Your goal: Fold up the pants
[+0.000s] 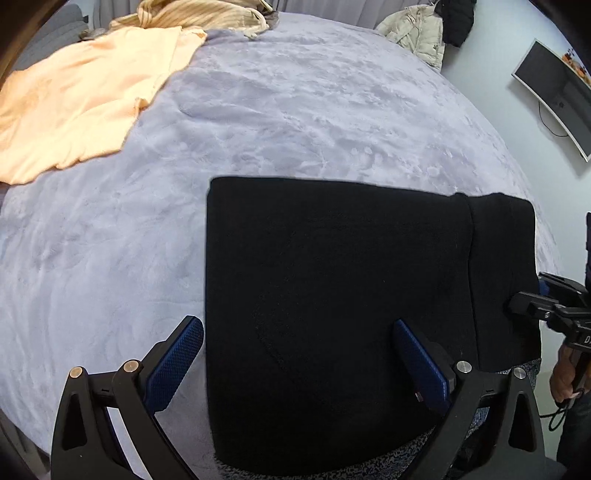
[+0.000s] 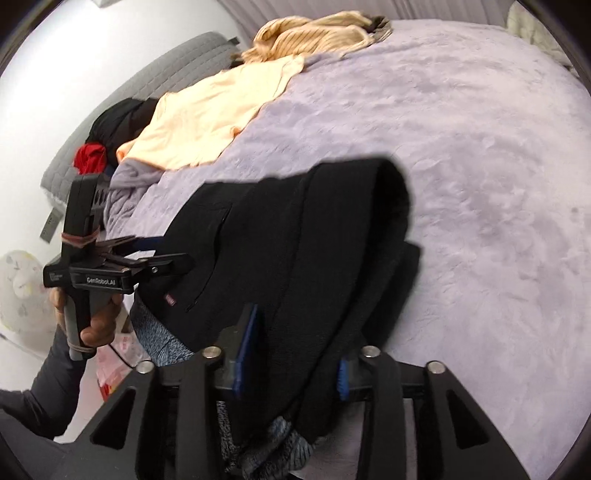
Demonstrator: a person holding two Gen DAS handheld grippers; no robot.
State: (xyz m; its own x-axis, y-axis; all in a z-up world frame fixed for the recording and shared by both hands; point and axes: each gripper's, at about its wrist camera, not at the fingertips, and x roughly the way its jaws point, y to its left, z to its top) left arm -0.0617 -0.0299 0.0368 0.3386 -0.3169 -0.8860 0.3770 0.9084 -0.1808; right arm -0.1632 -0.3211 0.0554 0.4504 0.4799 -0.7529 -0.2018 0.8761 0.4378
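Observation:
The black pants (image 1: 332, 295) lie folded into a rectangle on the lavender bed cover (image 1: 295, 110), near its front edge. My left gripper (image 1: 295, 354) is open, its blue-padded fingers (image 1: 177, 358) straddling the pants' left edge just above the cloth. My right gripper (image 2: 291, 365) is shut on the right side of the pants (image 2: 314, 258), whose fold it lifts off the bed. It shows in the left wrist view (image 1: 554, 310) at the pants' right edge. The left gripper shows in the right wrist view (image 2: 147, 258) at the left.
An orange shirt (image 1: 81, 103) and a striped beige garment (image 1: 199, 14) lie at the bed's far left. A speckled grey cloth (image 2: 162, 343) sits under the pants' near edge. A pale jacket (image 1: 413, 29) hangs at the back, with a monitor (image 1: 554, 96) on the right wall.

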